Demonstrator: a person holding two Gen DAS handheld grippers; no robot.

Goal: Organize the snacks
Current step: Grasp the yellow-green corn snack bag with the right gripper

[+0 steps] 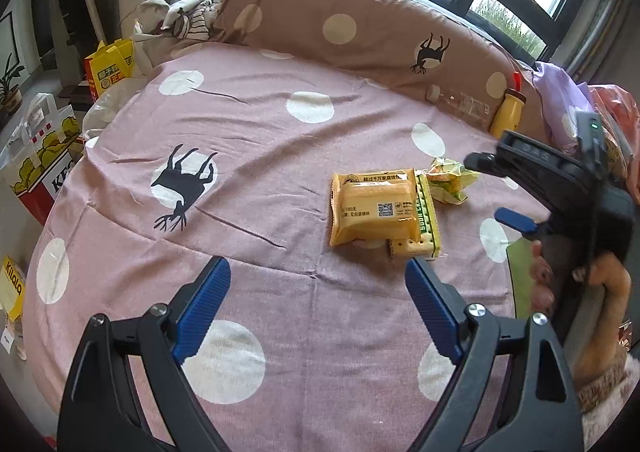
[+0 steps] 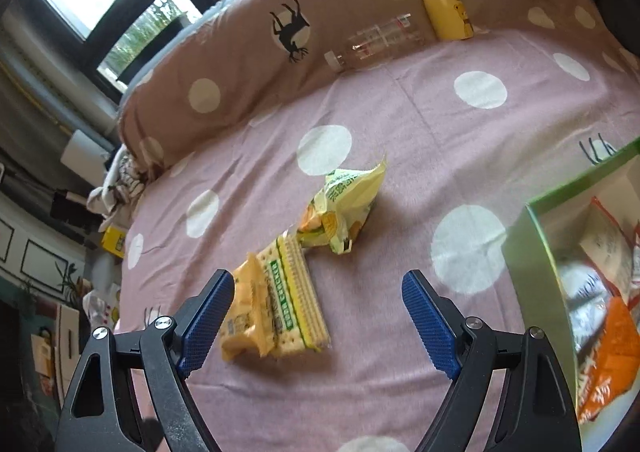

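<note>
Three snack packs lie on the bed left of the green box [image 2: 536,252]: yellow pack [image 2: 244,316] touching the cracker pack [image 2: 296,292], chip bag [image 2: 344,211] just beyond. Both the right gripper [image 2: 318,316] and left gripper [image 1: 318,304] have fingers spread, empty. Best to straddle the cracker pack's narrow sides.

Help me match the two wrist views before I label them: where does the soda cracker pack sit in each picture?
Left wrist view: the soda cracker pack lies right of centre, partly under the yellow snack packet.
Right wrist view: the soda cracker pack lies lower centre, right of the yellow snack packet.
Shared landmark: the yellow bottle leaning against the brown pillow.
</note>
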